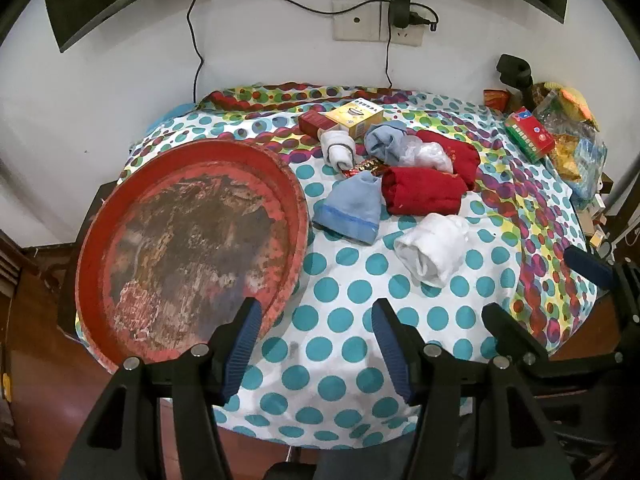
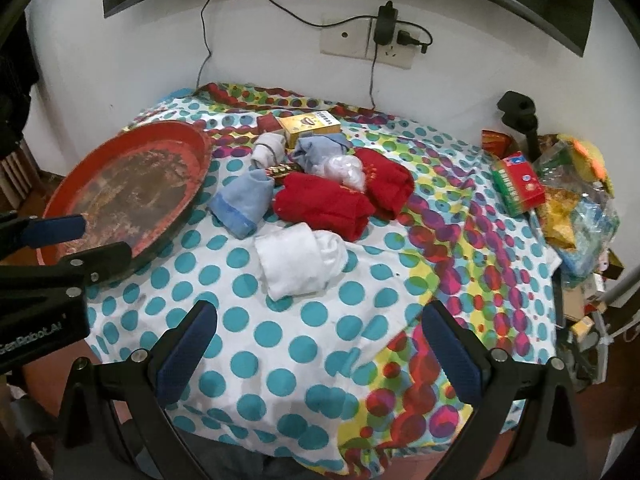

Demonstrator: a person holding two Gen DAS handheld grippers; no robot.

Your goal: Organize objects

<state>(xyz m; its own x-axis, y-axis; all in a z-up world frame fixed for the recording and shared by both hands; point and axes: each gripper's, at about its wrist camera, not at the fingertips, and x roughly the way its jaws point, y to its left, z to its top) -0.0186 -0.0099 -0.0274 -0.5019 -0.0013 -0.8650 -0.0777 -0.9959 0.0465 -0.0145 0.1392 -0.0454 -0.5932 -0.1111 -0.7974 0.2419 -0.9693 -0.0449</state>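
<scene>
A worn red round tray (image 1: 188, 184) lies at the table's left; it also shows in the right wrist view (image 2: 168, 136). Rolled socks sit in the middle: a white roll (image 1: 434, 248) (image 2: 300, 260), a light-blue one (image 1: 352, 210) (image 2: 244, 202), a red bundle (image 1: 424, 194) (image 2: 324, 204), a second red one (image 1: 456, 156) (image 2: 388, 180), another blue one (image 1: 386, 142) and a small white one (image 1: 338, 148). A yellow box (image 1: 358, 118) (image 2: 308, 126) and a red box (image 1: 316, 122) lie behind. My left gripper (image 1: 316, 344) is open and empty near the front edge beside the tray. My right gripper (image 2: 320, 356) is open and empty in front of the white roll.
A polka-dot cloth (image 1: 340, 320) covers the table. A green-red box (image 1: 530, 136) (image 2: 518, 184), snack bags (image 2: 572, 208) and a black stand (image 2: 520, 116) crowd the right edge. A candy wrapper (image 1: 366, 168) and a clear plastic bag (image 1: 430, 156) lie among the socks. Wall socket and cables (image 1: 396, 20) are behind.
</scene>
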